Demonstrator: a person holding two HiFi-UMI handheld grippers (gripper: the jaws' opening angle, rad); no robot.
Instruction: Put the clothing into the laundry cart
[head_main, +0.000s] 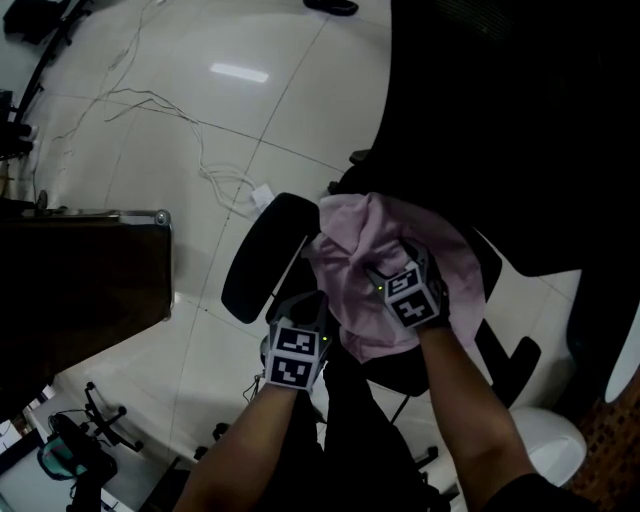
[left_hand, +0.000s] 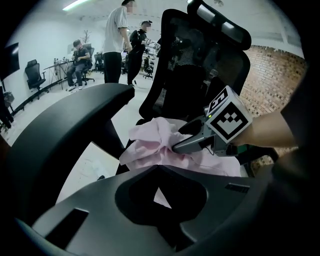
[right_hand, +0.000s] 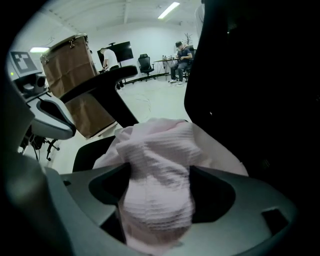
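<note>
Our right tongs (right_hand: 157, 200) stand wide apart over a raised fold of the pink clothing (right_hand: 160, 145). The fold sits between them, but dark gaps show on both sides, so we judge that they are not yet pressing on it. Our left tongs (left_hand: 160, 195) are drawn nearly together with nothing between them. They wait low at the front of the chair seat, just short of the cloth's near edge.

The clothing lies crumpled on the seat of a black office chair, beside its armrest (head_main: 265, 255). As a bunched heap it has no clear front or direction. In the head view its longer run seems to go from the armrest side at upper left toward lower right. The one firm ridge points away from our right tongs toward the chair back.

We take this to be the pick-up step. Next we would close the right tongs on that ridge, lift until the loose edges clear the seat and armrest, and swing left. The laundry cart (right_hand: 75, 85), a brown bag on a metal rim, stands well apart beyond the armrest. Our left tongs may need to gather whatever trails.
</note>
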